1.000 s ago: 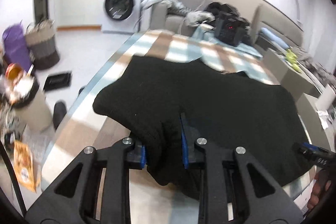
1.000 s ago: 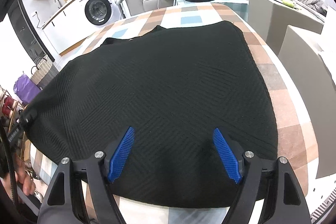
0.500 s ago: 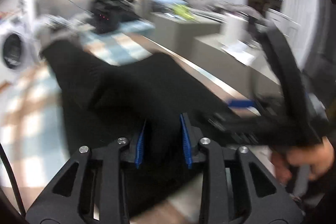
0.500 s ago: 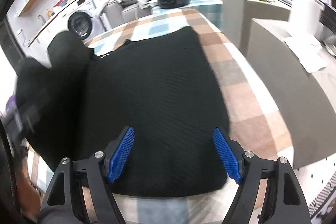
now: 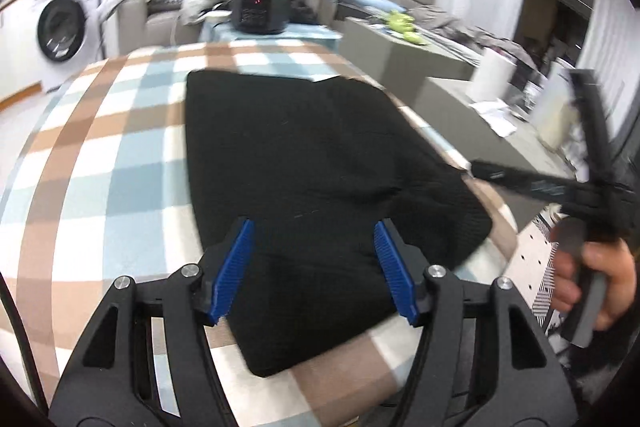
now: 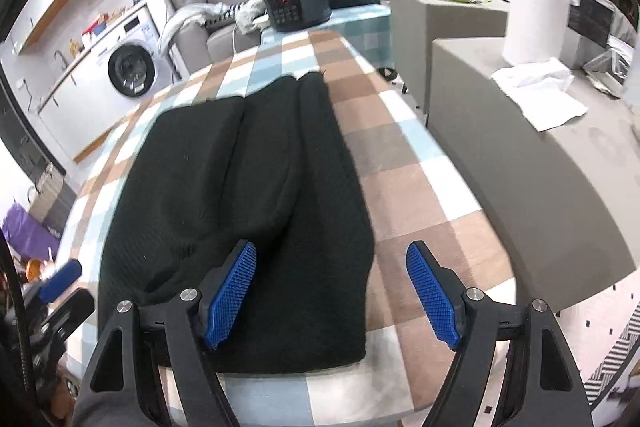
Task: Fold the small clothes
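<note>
A black knitted garment lies folded lengthwise on the checked tablecloth; it also shows in the right wrist view, with one side laid over the middle. My left gripper is open and empty, hovering over the garment's near end. My right gripper is open and empty, above the garment's near right edge. The right gripper also shows at the right of the left wrist view, held in a hand. A blue fingertip of the left gripper shows at the left of the right wrist view.
A black cooker stands on a side table beyond the far end. Grey boxes stand close on the right, with a paper roll on top. A washing machine is far left. The near table edge is just below the grippers.
My left gripper carried the garment's left side over to the right, laid it on the middle and opened. The right gripper stayed open and drifted right.
</note>
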Demonstrator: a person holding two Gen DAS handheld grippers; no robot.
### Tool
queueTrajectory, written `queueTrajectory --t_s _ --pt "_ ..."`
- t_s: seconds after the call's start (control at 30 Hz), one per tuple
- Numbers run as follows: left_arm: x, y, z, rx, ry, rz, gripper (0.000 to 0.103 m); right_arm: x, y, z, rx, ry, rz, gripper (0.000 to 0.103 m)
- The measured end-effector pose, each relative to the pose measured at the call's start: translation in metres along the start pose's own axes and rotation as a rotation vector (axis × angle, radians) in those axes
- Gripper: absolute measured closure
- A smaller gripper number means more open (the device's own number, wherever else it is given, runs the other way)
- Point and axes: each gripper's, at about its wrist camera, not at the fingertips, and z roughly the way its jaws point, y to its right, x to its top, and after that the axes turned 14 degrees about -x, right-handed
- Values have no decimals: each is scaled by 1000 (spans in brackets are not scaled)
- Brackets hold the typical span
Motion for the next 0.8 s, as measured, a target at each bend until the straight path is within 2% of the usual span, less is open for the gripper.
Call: queueTrajectory --t_s 0.17,0.4,0.5,0.57,0.6,0.63,0.73,0.8 --pt "-7 -13 19 31 -59 2 43 5 1 -13 50 27 24 24" --pt "-24 -13 29 27 -120 4 43 1 -44 -5 187 -27 -100 24" --pt "-28 -14 31 29 -126 -7 43 1 -59 3 221 -30 -129 31" --pt "-28 -15 30 33 -123 -17 43 3 -63 14 210 -61 -139 46" --pt "-28 -15 29 33 -121 -21 43 2 -63 21 190 -93 -150 58" --pt "-28 -16 28 35 -122 -25 43 0 -61 25 169 -116 -159 63" --pt "-27 -17 25 43 -116 -30 43 -13 -49 28 85 -163 -200 67" --pt "-26 -19 23 42 -114 -42 43 -19 -37 27 70 -184 -194 67"
